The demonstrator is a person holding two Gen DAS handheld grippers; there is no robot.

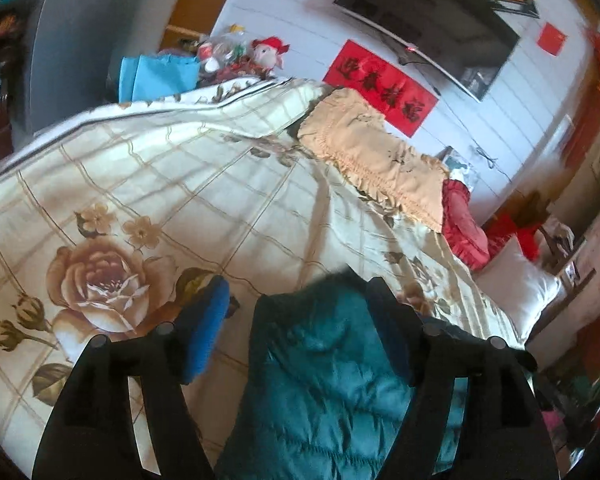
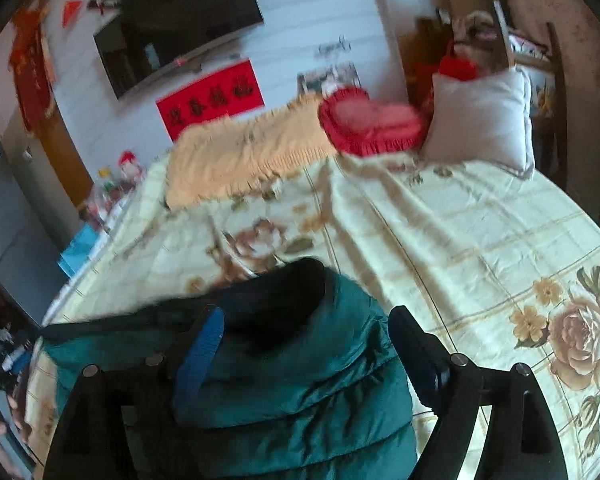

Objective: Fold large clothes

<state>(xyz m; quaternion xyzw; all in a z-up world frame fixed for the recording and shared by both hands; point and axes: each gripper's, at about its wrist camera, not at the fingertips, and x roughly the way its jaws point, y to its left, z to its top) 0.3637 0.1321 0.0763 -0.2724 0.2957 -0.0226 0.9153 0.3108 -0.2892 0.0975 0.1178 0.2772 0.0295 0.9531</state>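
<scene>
A teal quilted puffer jacket [image 1: 320, 380] [image 2: 300, 384] with a dark fur collar [image 2: 276, 300] lies on a bed with a cream floral sheet [image 1: 160, 184] [image 2: 480, 240]. In the left wrist view my left gripper [image 1: 296, 328] stands open above the jacket. Its blue pad [image 1: 204, 328] is clear of the cloth, and a strip of sheet shows between them. My right gripper [image 2: 308, 348] is also open, with its fingers spread to either side of the collar end of the jacket. Neither gripper's pads press on the fabric.
At the far side of the bed lie an orange ruffled cover [image 1: 364, 148], a red heart cushion [image 2: 368, 120] and a white pillow [image 2: 480, 120]. A television [image 1: 432, 20] hangs on the wall. A blue bag [image 1: 156, 76] and clutter sit beyond the bed's far corner.
</scene>
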